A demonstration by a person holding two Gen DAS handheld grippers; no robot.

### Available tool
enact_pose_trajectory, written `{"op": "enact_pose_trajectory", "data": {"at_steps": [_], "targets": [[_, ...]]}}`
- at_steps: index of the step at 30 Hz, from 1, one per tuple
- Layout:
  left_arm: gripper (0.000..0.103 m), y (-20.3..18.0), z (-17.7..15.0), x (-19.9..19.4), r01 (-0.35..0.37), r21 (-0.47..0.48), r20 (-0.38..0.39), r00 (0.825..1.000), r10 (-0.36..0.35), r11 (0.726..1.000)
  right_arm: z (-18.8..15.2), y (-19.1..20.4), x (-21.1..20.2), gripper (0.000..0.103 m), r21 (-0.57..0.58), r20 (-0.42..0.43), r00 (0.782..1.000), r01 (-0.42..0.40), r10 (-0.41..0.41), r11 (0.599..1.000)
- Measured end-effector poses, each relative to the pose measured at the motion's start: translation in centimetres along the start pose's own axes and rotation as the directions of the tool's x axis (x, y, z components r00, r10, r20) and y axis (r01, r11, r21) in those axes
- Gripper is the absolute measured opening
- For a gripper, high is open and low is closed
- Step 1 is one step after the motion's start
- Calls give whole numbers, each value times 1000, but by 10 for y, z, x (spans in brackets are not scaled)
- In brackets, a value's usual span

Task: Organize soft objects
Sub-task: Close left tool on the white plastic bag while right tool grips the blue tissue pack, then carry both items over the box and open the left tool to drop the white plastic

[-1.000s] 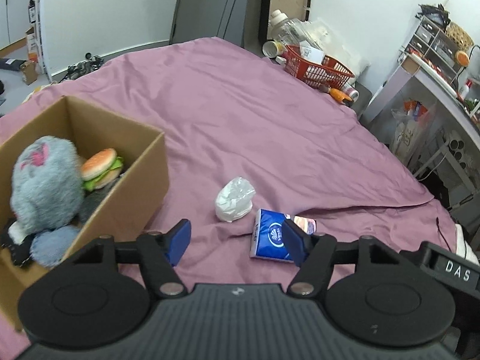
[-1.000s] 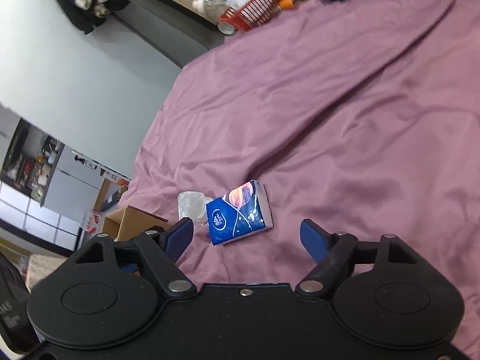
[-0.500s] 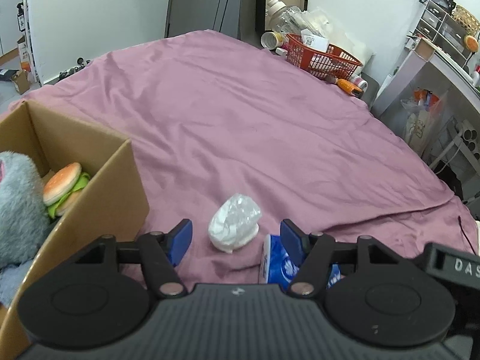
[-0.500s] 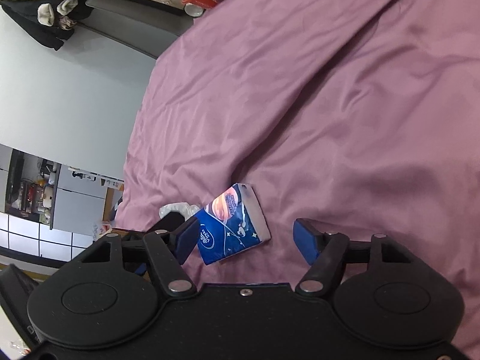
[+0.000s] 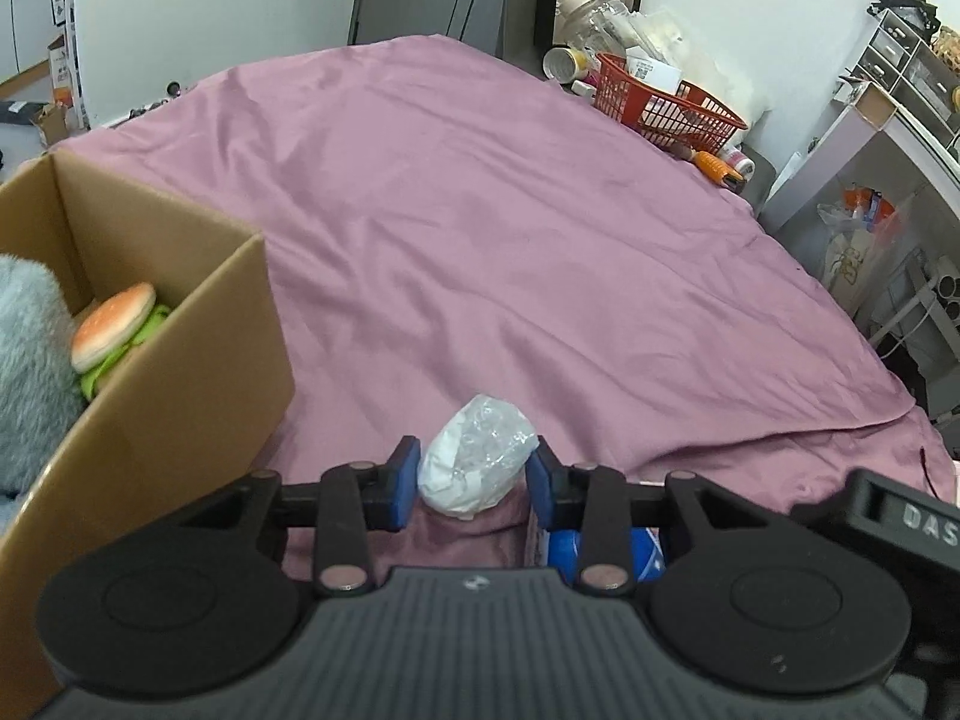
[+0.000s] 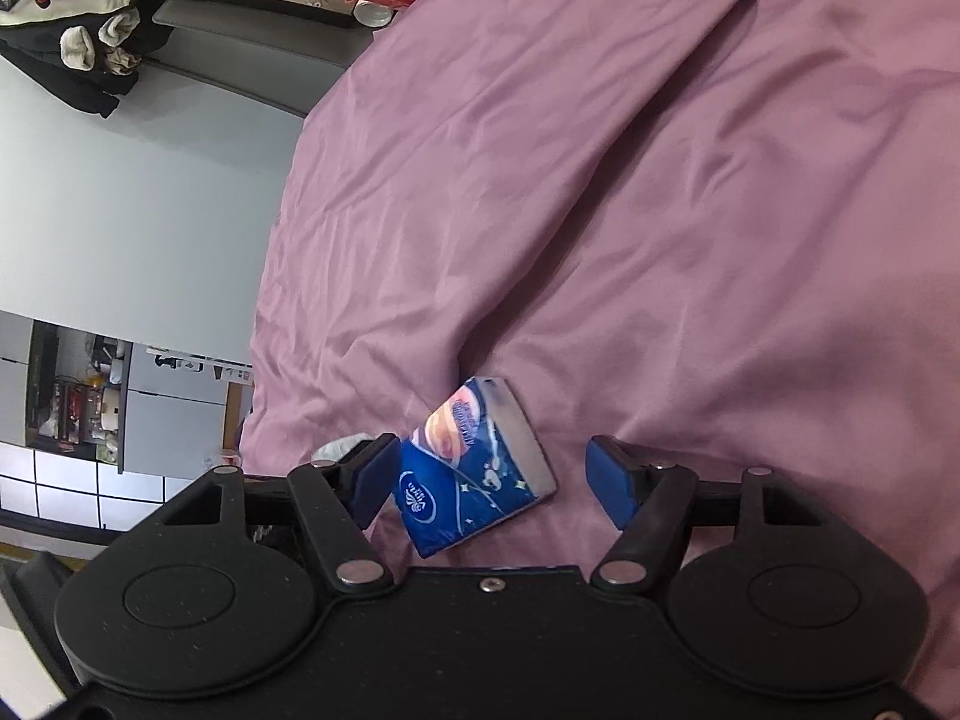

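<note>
The work surface is a purple bedsheet (image 5: 480,228), wrinkled, filling most of both views. In the left wrist view, white walls and a dark door panel stand at 12 o'clock beyond its far edge.

At 9 o'clock in the left wrist view, an open cardboard box (image 5: 180,360) sits on the sheet. It contains a grey plush toy (image 5: 27,372) against the left frame edge and a plush hamburger (image 5: 114,324) just beside it.

At 6 o'clock, the left gripper (image 5: 471,483) has its blue pads on both sides of a white plastic-wrapped bundle (image 5: 477,459), touching or nearly touching it. The bundle rests on the sheet; a firm clamp cannot be confirmed. A blue tissue pack (image 5: 600,540) lies just right of the bundle, mostly hidden behind the right finger.

At 1 o'clock, a red basket (image 5: 666,102) holding papers stands off the sheet's far corner, with clear bottles (image 5: 591,18) behind it. At 3 o'clock, shelving (image 5: 900,192) with bags occupies the room edge.

In the right wrist view, the right gripper (image 6: 498,474) has its jaws spread wide. The tissue pack (image 6: 474,465) lies on the sheet between them, tilted, close to the left pad and well clear of the right pad. The white bundle (image 6: 339,447) shows at 8 o'clock, partly hidden behind the left finger. Dark clothing (image 6: 72,42) hangs at 10 o'clock.
</note>
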State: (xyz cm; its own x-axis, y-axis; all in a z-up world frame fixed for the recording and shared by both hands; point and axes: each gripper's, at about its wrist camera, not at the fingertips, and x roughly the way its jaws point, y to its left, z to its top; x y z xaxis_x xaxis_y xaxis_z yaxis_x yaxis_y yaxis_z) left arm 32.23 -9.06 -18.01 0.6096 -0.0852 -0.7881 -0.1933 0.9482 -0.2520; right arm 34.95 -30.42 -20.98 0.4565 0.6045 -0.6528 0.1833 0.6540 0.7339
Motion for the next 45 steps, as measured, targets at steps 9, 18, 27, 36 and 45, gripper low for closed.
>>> {"op": "enact_pose_trajectory", "data": {"at_steps": [9,18,27,36,45], "targets": [[32,5,-6,-15,8,-45,-37,999,-9,999,2,-17,-2,27,115,-25,996,-79,82,990],[32,11,0,-44,0,-32,-10,1000,0,999,-6,11,-31,18,-6,41,987,-154,154,988],[32,17,10,-93,-22,-20,55,998,23,1000,-9,29,-47,18,-59,76,982,-168,173,984],[32,43,24,-148,-62,-41,139,988,67,997,-18,56,-55,18,-149,79,975,-194,208,970],[32,72,31,-175,-106,-66,165,979,115,992,-28,83,-59,18,-224,94,972,-188,213,956]]}}
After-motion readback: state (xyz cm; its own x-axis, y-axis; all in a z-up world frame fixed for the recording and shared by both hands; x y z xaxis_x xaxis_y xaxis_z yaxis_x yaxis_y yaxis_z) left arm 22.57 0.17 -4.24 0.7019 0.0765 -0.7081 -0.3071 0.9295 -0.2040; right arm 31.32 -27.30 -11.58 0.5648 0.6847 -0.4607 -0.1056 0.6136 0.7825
